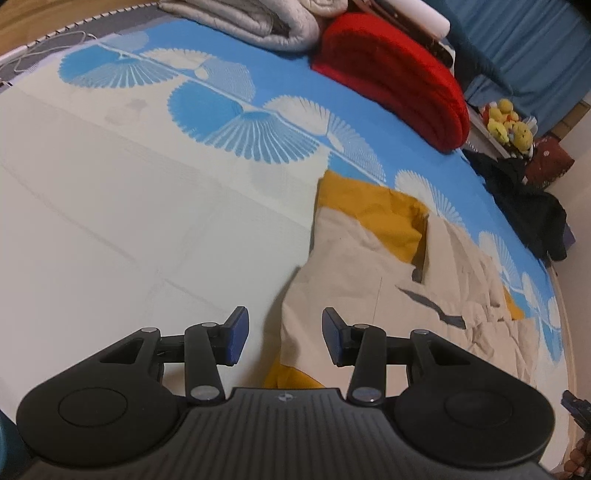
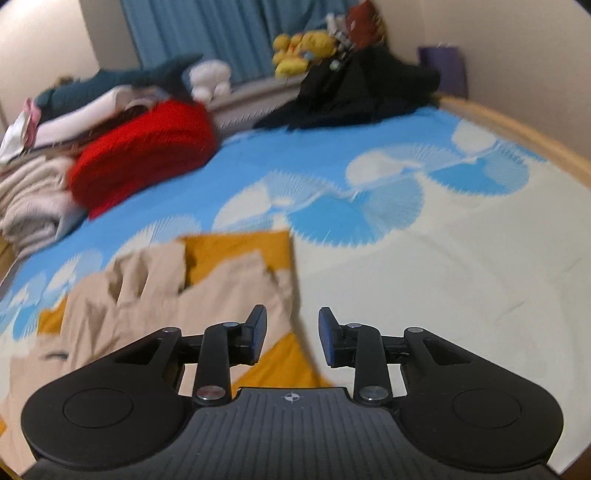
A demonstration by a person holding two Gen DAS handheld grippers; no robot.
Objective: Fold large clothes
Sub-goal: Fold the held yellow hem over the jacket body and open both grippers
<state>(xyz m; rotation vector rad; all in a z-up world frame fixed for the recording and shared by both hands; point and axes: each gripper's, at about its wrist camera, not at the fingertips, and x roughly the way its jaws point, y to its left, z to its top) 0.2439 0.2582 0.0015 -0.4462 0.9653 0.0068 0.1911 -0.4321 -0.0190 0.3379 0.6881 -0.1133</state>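
Observation:
A large beige and mustard-yellow garment (image 1: pixel 369 266) lies rumpled on the bed, partly folded over itself. It also shows in the right wrist view (image 2: pixel 207 288). My left gripper (image 1: pixel 284 338) is open and empty, hovering just above the garment's left edge. My right gripper (image 2: pixel 291 338) is open and empty, hovering over the garment's right edge, with yellow cloth below the fingers. The right wrist view is blurred by motion.
The bed sheet (image 1: pixel 110 206) is cream with blue fan patterns. A red folded blanket (image 1: pixel 399 77) and grey quilts (image 1: pixel 258 18) sit at the far side. Dark clothes (image 1: pixel 528 206) lie at the bed's edge. Yellow plush toys (image 2: pixel 303 48) sit by blue curtains.

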